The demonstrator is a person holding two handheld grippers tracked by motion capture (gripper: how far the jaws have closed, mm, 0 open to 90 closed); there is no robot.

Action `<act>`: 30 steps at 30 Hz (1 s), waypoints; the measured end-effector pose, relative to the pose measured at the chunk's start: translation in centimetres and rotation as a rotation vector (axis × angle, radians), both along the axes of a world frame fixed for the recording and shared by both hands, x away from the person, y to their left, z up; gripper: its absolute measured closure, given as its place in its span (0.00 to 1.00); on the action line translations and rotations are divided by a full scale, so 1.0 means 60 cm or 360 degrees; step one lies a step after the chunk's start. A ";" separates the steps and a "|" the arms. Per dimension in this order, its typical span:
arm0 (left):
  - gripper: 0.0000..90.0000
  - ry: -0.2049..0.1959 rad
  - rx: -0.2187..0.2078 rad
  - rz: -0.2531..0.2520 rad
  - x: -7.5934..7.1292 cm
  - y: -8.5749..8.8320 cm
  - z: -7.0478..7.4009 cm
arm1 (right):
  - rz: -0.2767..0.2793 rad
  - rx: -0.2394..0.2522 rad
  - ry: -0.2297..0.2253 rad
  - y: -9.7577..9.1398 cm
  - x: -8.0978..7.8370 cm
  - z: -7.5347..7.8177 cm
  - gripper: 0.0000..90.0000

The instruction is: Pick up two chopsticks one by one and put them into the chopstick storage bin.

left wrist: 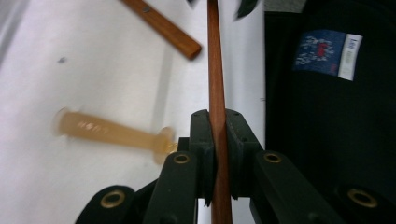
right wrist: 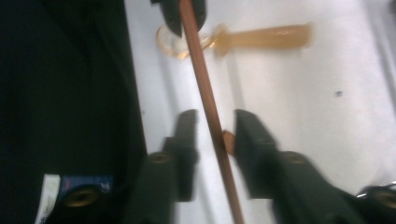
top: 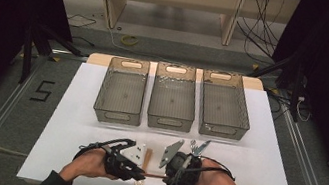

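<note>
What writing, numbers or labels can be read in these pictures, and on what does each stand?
"5": black mark on the grey floor left of the table.
Blue-and-white label on dark clothing: print too blurred to read.
Embossed letters on the amber plastic handle: blurred, unreadable.

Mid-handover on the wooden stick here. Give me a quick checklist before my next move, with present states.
1. Left gripper clamped on the wooden stick: ok, pads press both sides.
2. Right gripper released: ok, jaws stand apart around the stick, no pad pressing.
3. Stick clear of the table: cannot tell.
4. Amber plastic tool out of the way: ok, lying on the table beside the stick.
5. Three bins free to receive: ok, all look empty.
</note>
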State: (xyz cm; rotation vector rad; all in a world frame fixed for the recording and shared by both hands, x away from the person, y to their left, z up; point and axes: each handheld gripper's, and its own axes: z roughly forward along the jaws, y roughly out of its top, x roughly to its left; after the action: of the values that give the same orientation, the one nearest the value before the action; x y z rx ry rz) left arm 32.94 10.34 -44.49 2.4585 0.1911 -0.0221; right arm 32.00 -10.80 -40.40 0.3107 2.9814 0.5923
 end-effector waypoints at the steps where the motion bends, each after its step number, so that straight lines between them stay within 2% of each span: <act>1: 0.92 -0.0007 -0.0002 0.0029 0.002 0.003 0.000 | -0.0036 0.0052 0.0002 -0.006 0.005 0.006 0.67; 4: 0.92 -0.0020 -0.0020 0.0106 0.009 0.012 0.005 | -0.0203 0.0154 0.0007 -0.025 0.015 0.023 0.59; 6: 0.92 0.0003 -0.0040 0.0192 0.015 0.018 0.009 | -0.0282 0.0218 -0.0018 -0.038 0.021 0.030 0.54; 8: 0.92 -0.0003 -0.0056 0.0269 0.020 0.026 0.011 | -0.0378 0.0262 -0.0038 -0.049 0.024 0.035 0.49; 9: 0.92 -0.0009 -0.0062 0.0296 0.023 0.029 0.012 | -0.0411 0.0301 -0.0073 -0.056 0.026 0.037 0.49; 11: 0.92 -0.0007 -0.0083 0.0350 0.027 0.036 0.016 | -0.0472 0.0373 -0.0078 -0.068 0.026 0.042 0.44; 13: 0.92 -0.0021 -0.0109 0.0406 0.029 0.042 0.021 | -0.0537 0.0443 -0.0113 -0.079 0.025 0.047 0.43; 16: 0.92 -0.0038 -0.0140 0.0491 0.034 0.053 0.028 | -0.0593 0.0483 -0.0149 -0.096 0.022 0.048 0.40; 19: 0.92 -0.0048 -0.0189 0.0595 0.041 0.066 0.037 | -0.0652 0.0529 -0.0151 -0.112 0.021 0.043 0.40; 27: 0.92 -0.0078 -0.0307 0.0845 0.066 0.111 0.061 | -0.0835 0.0536 -0.0137 -0.142 0.023 0.013 0.35; 30: 0.92 -0.0094 -0.0328 0.0941 0.078 0.130 0.066 | -0.0889 0.0537 -0.0140 -0.148 0.022 0.003 0.35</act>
State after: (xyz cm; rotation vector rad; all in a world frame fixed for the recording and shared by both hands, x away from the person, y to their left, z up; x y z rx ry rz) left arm 37.64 18.14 -40.54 2.1098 0.8357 0.2720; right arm 33.35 -19.70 -40.20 1.0594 2.5165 0.9863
